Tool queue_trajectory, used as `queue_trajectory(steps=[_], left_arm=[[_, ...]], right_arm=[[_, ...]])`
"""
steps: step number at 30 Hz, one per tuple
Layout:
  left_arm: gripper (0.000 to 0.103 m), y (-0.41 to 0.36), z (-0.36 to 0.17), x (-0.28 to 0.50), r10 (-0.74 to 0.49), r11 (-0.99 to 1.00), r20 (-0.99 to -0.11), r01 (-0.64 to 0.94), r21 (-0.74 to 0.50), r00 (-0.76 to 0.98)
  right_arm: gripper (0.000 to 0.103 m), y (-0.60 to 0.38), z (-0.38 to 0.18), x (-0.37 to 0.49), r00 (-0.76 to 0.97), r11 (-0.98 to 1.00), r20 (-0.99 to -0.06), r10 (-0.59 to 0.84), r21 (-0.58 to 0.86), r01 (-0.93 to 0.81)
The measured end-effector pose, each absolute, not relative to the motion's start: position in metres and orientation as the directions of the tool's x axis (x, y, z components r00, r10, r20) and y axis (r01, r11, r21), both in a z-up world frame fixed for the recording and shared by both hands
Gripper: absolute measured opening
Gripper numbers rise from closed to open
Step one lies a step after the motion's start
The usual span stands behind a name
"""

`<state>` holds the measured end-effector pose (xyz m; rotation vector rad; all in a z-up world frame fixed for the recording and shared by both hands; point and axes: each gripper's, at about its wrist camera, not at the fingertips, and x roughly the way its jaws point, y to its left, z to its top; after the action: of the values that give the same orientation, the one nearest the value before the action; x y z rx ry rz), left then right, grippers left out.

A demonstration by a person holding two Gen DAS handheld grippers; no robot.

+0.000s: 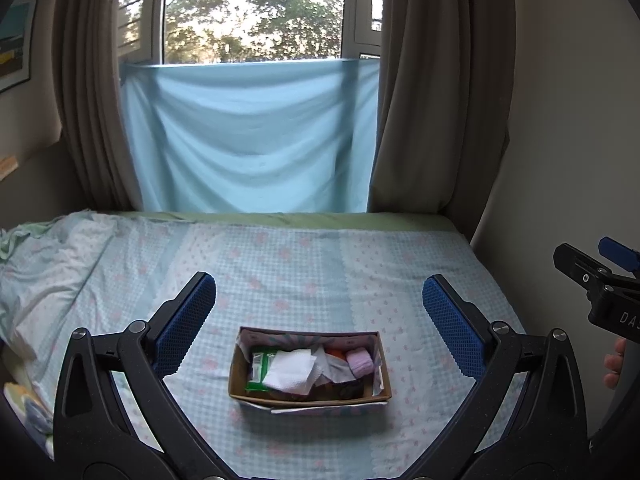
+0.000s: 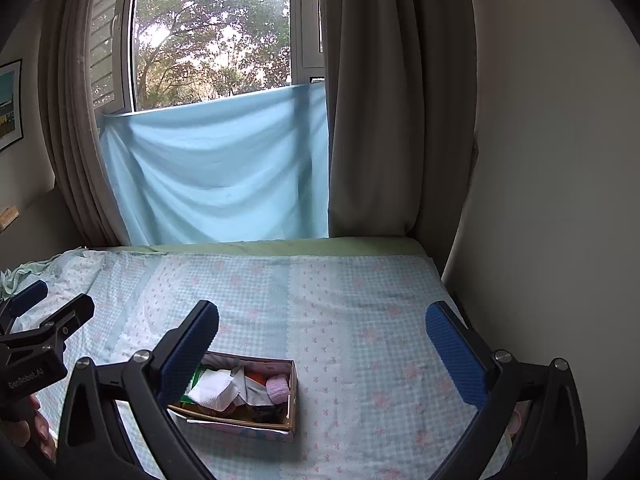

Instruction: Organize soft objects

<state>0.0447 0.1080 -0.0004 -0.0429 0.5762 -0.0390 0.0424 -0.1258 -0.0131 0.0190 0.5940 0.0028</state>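
Observation:
A small cardboard box [image 1: 382, 364] lies on the bed, filled with soft items: a white tissue [image 1: 290, 368], a green packet [image 1: 258, 364], a pink knitted piece [image 1: 360, 362], grey cloth and something orange. My left gripper [image 1: 318, 312] hovers above and just behind the box, open and holding nothing. In the right wrist view the same box [image 2: 294, 400] sits low and left, partly hidden by a finger. My right gripper [image 2: 322, 338] is open and holds nothing, to the right of the box. Each gripper shows at the edge of the other's view.
The bed [image 1: 304, 264] has a pale blue checked sheet, rumpled bedding [image 1: 48, 264] at the left. A light blue cloth [image 1: 252, 136] hangs over the window between grey curtains [image 1: 432, 100]. A wall [image 2: 552, 200] bounds the bed's right side. A hand [image 1: 614, 364] holds the right gripper.

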Motion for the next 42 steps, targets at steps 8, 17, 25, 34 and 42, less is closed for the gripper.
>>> queue_trajectory(steps=[8,17,25,34,42], left_arm=[[0.103,0.1055,0.0009,0.0433,-0.041,0.999,-0.527,0.025,-0.039,0.849],[0.103,0.1028,0.0014,0.0428,-0.041,0.999,-0.522,0.025,-0.037,0.852],[0.103,0.1050,0.0031,0.0437,-0.039,0.999,-0.522,0.024,-0.035,0.852],[0.103,0.1067,0.0046,0.0418,-0.031,0.999,-0.522,0.015,-0.033,0.853],[0.103,0.1069,0.0062,0.0404,-0.019,1.000,-0.514,0.004,-0.031,0.858]], right_arm=[[0.103,-0.1306,-0.0117,0.0430,0.830,1.000,-0.558,0.003,0.022,0.011],[0.103,-0.1298,-0.0109,0.0428,0.832,1.000,-0.555,0.001,0.018,0.011],[0.103,-0.1298,-0.0106,0.0440,0.831,1.000,-0.557,-0.001,0.012,0.009],[0.103,-0.1301,-0.0106,0.0441,0.833,1.000,-0.553,0.003,0.012,0.004],[0.103,-0.1308,-0.0110,0.0442,0.835,1.000,-0.550,0.003,0.011,0.004]])
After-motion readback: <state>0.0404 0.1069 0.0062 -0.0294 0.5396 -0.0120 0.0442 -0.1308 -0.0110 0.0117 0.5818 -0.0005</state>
